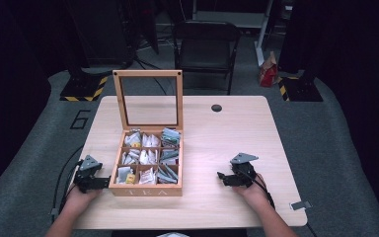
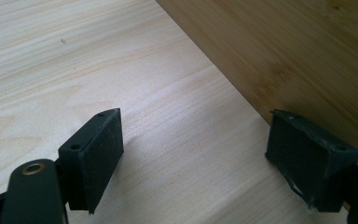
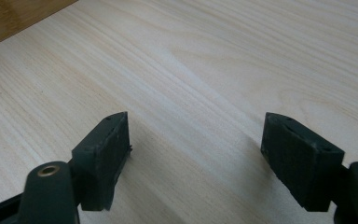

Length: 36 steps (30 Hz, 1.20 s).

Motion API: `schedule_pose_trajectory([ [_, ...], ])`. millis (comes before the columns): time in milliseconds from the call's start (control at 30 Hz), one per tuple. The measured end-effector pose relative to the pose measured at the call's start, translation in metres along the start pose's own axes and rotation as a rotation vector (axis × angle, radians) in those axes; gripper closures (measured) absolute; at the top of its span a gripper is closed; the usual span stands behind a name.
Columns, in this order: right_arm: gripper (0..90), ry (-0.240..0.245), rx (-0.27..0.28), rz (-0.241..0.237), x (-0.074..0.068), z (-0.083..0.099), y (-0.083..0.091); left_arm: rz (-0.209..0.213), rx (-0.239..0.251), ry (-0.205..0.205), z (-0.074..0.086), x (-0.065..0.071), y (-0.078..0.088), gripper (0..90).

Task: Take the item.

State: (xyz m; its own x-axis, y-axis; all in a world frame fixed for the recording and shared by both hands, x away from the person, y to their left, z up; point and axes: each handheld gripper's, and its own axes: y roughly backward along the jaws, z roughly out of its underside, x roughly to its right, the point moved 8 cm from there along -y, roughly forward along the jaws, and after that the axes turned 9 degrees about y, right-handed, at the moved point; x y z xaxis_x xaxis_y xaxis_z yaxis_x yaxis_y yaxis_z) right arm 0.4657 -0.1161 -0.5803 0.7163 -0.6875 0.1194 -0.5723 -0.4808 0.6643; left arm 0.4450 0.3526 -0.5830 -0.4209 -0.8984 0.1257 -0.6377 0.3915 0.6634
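A wooden tea box point(image 1: 148, 190) marked TEA stands open on the pale table point(image 1: 227, 133), its glass lid point(image 1: 150, 98) raised upright. Several compartments hold tea bags point(image 1: 150, 157). My left gripper point(image 1: 103, 181) rests on the table just left of the box, jaws open with only bare wood between them; the left gripper view has the box's side wall point(image 2: 284, 56) close by its right jaw. My right gripper point(image 1: 222, 177) lies on the table to the right of the box, some way off. Its jaws point(image 3: 196, 158) stand wide open over bare tabletop.
A round cable hole point(image 1: 216, 107) sits in the table's far part. A small metal clip point(image 1: 301, 205) lies at the near right corner. A dark folding chair point(image 1: 205, 47) stands behind the table. Cables trail from both grippers over the table's near edges.
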Motion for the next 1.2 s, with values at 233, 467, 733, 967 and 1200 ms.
schedule_pose_trajectory([
  [233, 33.6, -0.027, -0.014, 0.013, -0.001, -0.002, 0.002, 0.0, 0.0, 0.0, 0.0, 0.0, 0.0, 18.3],
  [467, 36.2, -0.028, -0.031, 0.004, -0.002, -0.005, 0.005, 0.0, 0.0, 0.0, 0.0, 0.0, 0.0, 18.2],
  [733, 38.7, 0.009, -0.022, 0.003, -0.011, -0.017, 0.013, 0.0, 0.0, 0.0, 0.0, 0.0, 0.0, 18.2],
  [967, 40.2, -0.002, 0.0, -0.015, -0.019, -0.027, 0.02, 0.0, 0.0, 0.0, 0.0, 0.0, 0.0, 18.2],
  [1200, 38.4, -0.001, 0.015, -0.018, -0.023, -0.037, 0.025, 0.0, 0.0, 0.0, 0.0, 0.0, 0.0, 18.2],
])
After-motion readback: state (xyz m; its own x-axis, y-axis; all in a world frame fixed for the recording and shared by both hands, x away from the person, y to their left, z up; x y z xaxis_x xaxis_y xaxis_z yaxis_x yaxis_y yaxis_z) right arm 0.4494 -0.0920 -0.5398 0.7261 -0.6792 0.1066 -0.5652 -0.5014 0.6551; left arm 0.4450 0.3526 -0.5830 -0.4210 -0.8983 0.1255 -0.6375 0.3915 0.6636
